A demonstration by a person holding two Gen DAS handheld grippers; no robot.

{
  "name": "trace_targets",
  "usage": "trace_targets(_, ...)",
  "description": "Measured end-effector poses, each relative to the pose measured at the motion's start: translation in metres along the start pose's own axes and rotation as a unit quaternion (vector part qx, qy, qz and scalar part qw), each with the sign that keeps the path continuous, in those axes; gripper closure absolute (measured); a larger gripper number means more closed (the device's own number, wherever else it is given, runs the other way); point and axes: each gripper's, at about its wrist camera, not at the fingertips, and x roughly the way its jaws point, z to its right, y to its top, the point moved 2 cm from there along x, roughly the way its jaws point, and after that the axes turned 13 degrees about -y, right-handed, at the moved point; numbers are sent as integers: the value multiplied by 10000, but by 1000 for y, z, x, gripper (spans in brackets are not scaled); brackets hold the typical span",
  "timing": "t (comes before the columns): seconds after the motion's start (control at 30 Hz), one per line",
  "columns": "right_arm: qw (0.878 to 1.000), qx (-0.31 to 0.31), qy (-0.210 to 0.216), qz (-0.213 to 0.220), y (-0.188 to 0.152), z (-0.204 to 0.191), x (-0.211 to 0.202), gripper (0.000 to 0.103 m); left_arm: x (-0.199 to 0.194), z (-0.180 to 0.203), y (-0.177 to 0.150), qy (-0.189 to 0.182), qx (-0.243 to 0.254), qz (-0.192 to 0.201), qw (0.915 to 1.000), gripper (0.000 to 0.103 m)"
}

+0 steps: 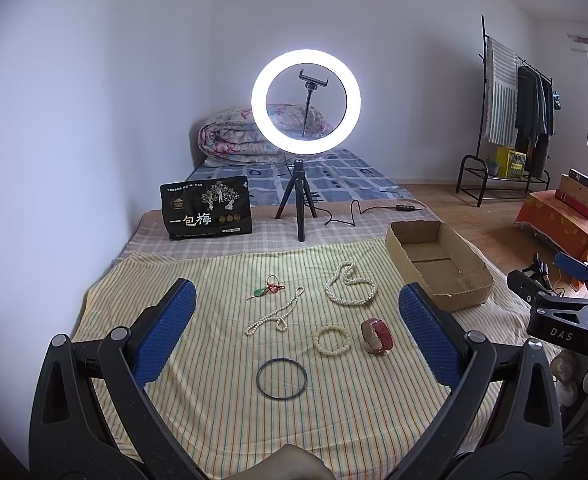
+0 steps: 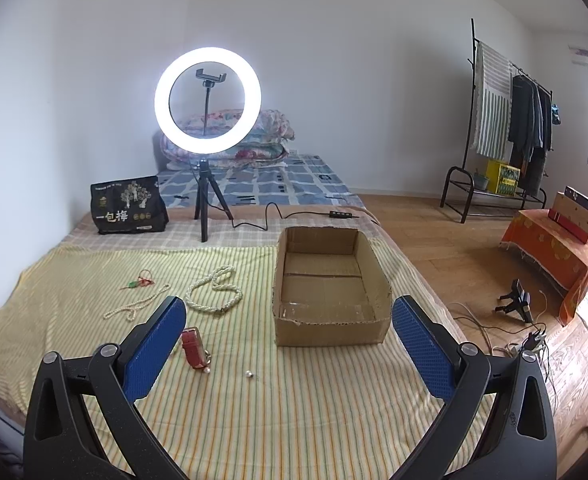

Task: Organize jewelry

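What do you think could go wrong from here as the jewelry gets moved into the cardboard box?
1. The thin pearl strand lies loosely looped, so a gripper may catch only part of it and drag or snag it.
2. The small loose beads near the red watch could roll or be missed.
3. The dark bangle lies flat on the striped cloth, so the open left gripper may pinch fabric with it.
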Motion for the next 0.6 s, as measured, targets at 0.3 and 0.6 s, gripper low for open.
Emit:
trace_targets(0.3,10000,-3,10,-5,-1,0,0,1,-1,3,0,10,23,12,10000,0)
trace_targets(0.6,10000,-5,11,-13,-1,-1,1,1,-2,2,1,8,7,12,10000,0)
